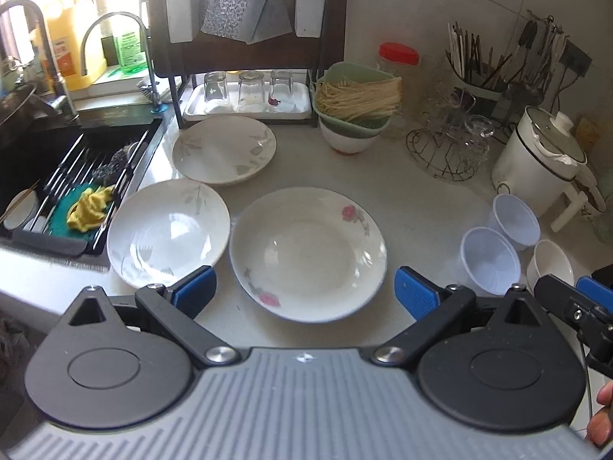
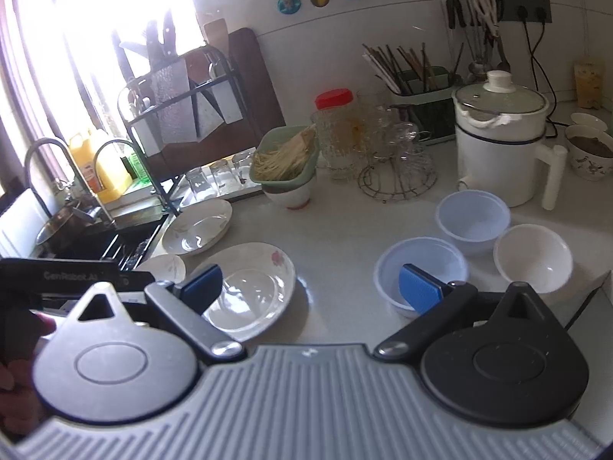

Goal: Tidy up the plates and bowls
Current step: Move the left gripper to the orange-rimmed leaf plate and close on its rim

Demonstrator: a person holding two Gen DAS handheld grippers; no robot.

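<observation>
Left claw (image 1: 304, 291) spread wide and holding nothing, poised over the near edge of the counter (image 1: 421, 207) right above the rose plate (image 1: 308, 253), and the right claw (image 2: 310, 287) is just as wide and just as empty. Beside the rose plate sits a leaf-pattern plate (image 1: 168, 234) by the sink (image 1: 57, 161), another one (image 1: 224, 149) behind it. Toward the right end (near the white pot (image 2: 502, 153)) two pale blue bowls (image 2: 421, 268) and a white bowl (image 2: 532, 257) cluster together.

Home kitchen: sink (image 1: 46, 161), faucet (image 1: 115, 38), dish rack (image 1: 245, 38), countertop (image 1: 421, 207) crockery.
</observation>
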